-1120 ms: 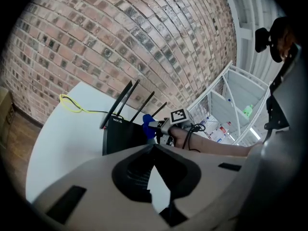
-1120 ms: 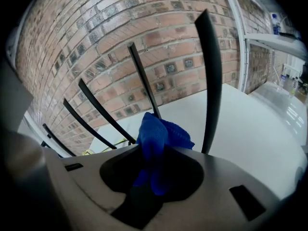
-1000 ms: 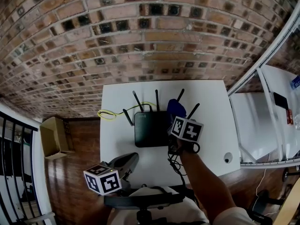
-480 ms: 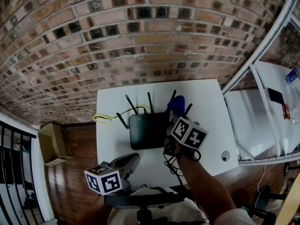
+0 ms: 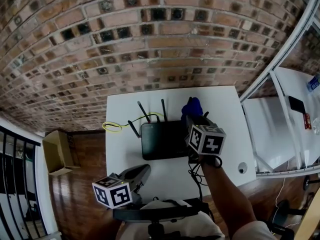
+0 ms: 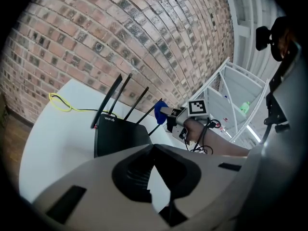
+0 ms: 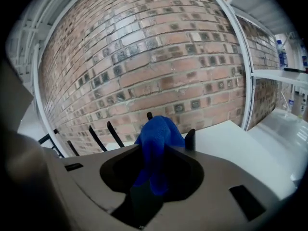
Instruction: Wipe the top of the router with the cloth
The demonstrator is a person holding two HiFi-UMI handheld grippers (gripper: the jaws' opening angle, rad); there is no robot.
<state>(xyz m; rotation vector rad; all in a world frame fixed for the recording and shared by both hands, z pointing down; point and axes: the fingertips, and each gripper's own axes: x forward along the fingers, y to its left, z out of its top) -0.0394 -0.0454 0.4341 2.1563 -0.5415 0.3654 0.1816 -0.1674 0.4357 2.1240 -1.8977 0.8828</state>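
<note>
Just lifted: cloth in the air, wiping not yet begun

Compared with a second ago, has raised the right gripper (image 5: 191, 118) off the white table (image 5: 225, 109) and rolled it a little, so that its marker cube shows a different face. Still pinches the blue cloth (image 5: 192, 105), jaws held partly apart by the bunched fabric, with a lobe standing out past the tips. Hangs now at the far right corner of the black router (image 5: 164, 140), about level with the antennas (image 5: 163, 109) in the left gripper view and clear of the router's top.

Has left the left gripper (image 5: 137, 173) where it was, at the near left of the table, tips pressed together on nothing and aimed at the router.

Reads as pick-up done, first stroke still to come: top of the router bare, lying flat mid-table. Calls next for bringing the cloth down and leftward onto that top. Worth minding the antennas along the far edge, likely to snag loose fabric
</note>
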